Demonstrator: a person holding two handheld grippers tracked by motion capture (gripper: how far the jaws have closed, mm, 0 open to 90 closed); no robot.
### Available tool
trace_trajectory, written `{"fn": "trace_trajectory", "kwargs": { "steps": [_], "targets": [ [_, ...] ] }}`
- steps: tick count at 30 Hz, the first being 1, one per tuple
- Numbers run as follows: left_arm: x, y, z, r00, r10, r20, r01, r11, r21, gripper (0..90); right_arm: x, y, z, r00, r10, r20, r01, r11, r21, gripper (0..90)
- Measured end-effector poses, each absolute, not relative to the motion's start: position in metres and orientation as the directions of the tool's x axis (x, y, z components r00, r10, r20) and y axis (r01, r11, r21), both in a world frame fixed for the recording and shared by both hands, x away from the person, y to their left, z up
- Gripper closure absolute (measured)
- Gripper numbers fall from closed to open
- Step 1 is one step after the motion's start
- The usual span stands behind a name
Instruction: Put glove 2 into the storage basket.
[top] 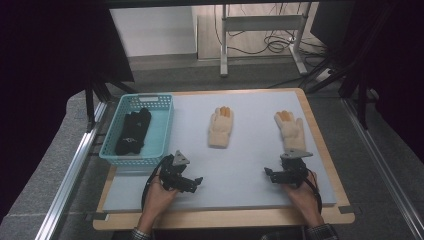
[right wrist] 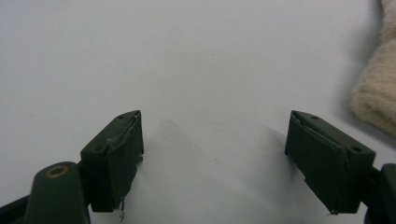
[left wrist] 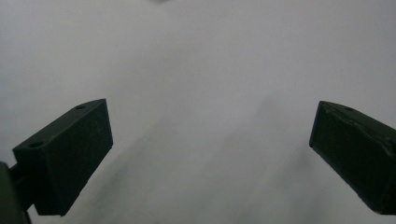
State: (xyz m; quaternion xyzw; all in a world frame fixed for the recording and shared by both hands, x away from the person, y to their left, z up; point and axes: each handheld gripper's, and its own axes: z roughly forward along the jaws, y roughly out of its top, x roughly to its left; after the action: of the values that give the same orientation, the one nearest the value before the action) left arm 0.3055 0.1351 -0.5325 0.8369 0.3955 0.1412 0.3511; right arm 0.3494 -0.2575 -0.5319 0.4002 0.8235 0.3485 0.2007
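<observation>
Left gripper (top: 192,182) and right gripper (top: 272,175) rest on the grey mat (top: 240,175), jaws wide, empty. Two cream gloves (top: 220,126) lie beyond; the basket (top: 162,127) left of the mat holds a black glove (top: 133,131).

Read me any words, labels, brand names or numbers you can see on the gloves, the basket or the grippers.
None can be read.
Black gloves in the teal basket: small pale marks, too small and blurred to read.
Two cream gloves: no lettering visible.
Left gripper and right gripper: no print on them.
</observation>
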Motion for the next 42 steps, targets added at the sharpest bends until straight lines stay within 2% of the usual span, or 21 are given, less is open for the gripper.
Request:
{"fn": "trace_trajectory", "kwargs": {
  "steps": [9,12,17,24,27,29,36,42],
  "targets": [
    [0.3,0.142,-0.546,0.63,0.777,-0.007,0.574,-0.459,0.679,0.1,0.35,-0.258,-0.532,-0.596,0.802,-0.049,0.525,0.435,0.732,18.9],
    [0.301,0.145,-0.55,0.625,0.779,-0.05,0.586,-0.426,0.689,0.0,0.35,-0.257,-0.532,-0.596,0.802,-0.049,0.525,0.435,0.732,18.9],
    [0.301,0.145,-0.55,0.628,0.777,-0.044,0.581,-0.431,0.69,0.0,0.348,-0.257,-0.531,-0.588,0.808,-0.05,0.529,0.43,0.731,19.7],
    [0.301,0.145,-0.55,0.628,0.777,-0.043,0.58,-0.43,0.692,0.0,0.348,-0.253,-0.526,-0.596,0.802,-0.047,0.524,0.433,0.734,30.3],
    [0.301,0.145,-0.55,0.627,0.778,-0.043,0.58,-0.429,0.692,0.0,0.353,-0.25,-0.521,-0.604,0.797,-0.005,0.534,0.409,0.74,34.7],
    [0.301,0.145,-0.55,0.627,0.778,-0.043,0.58,-0.43,0.692,0.0,0.357,-0.246,-0.517,-0.611,0.792,0.015,0.537,0.4,0.742,36.2],
    [0.301,0.145,-0.55,0.627,0.778,-0.043,0.58,-0.429,0.692,0.0,0.375,-0.217,-0.501,-0.658,0.753,-0.013,0.509,0.458,0.729,42.0],
    [0.301,0.145,-0.55,0.626,0.778,-0.043,0.58,-0.429,0.693,0.1,0.39,-0.2,-0.496,-0.682,0.731,0.0,0.493,0.46,0.738,42.8]
  ]
}}
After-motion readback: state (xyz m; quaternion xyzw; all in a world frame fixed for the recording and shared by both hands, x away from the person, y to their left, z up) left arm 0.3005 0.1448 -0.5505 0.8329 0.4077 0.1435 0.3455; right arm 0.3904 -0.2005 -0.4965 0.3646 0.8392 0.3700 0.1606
